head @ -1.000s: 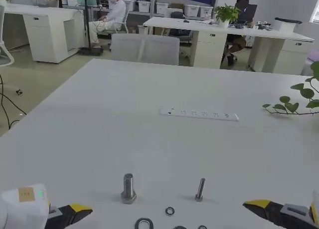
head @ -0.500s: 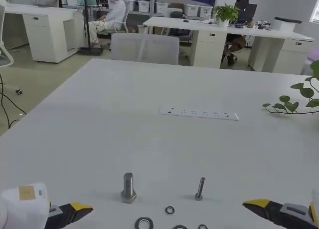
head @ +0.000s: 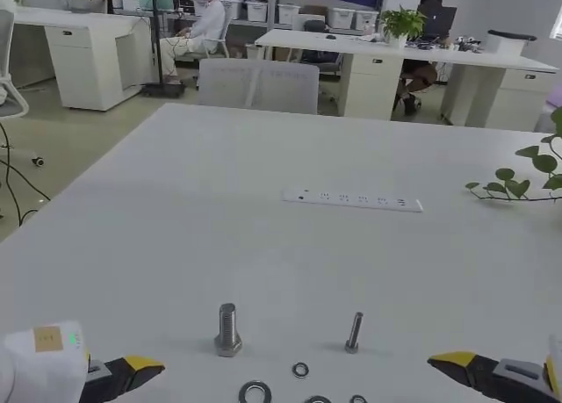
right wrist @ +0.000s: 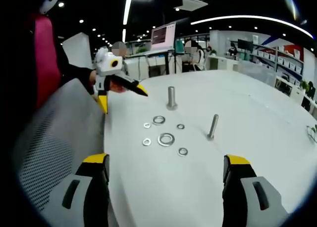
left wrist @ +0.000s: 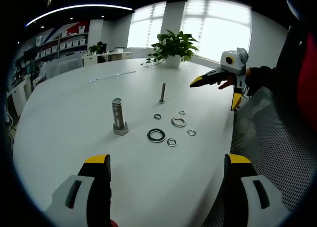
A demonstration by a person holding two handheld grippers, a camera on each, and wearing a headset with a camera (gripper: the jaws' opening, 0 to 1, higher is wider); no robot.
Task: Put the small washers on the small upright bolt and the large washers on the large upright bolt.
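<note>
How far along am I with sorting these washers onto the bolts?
Nothing is done: the large bolt and small bolt stand bare. Nothing is in hand: the left hand-held gripper and right hand-held gripper are open. All six washers lie loose on the table.

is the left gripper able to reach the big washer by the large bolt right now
Probably yes: the left gripper is open, with bare table between its jaws and the large washer; the large bolt stands aside, the right gripper farther off.
</note>
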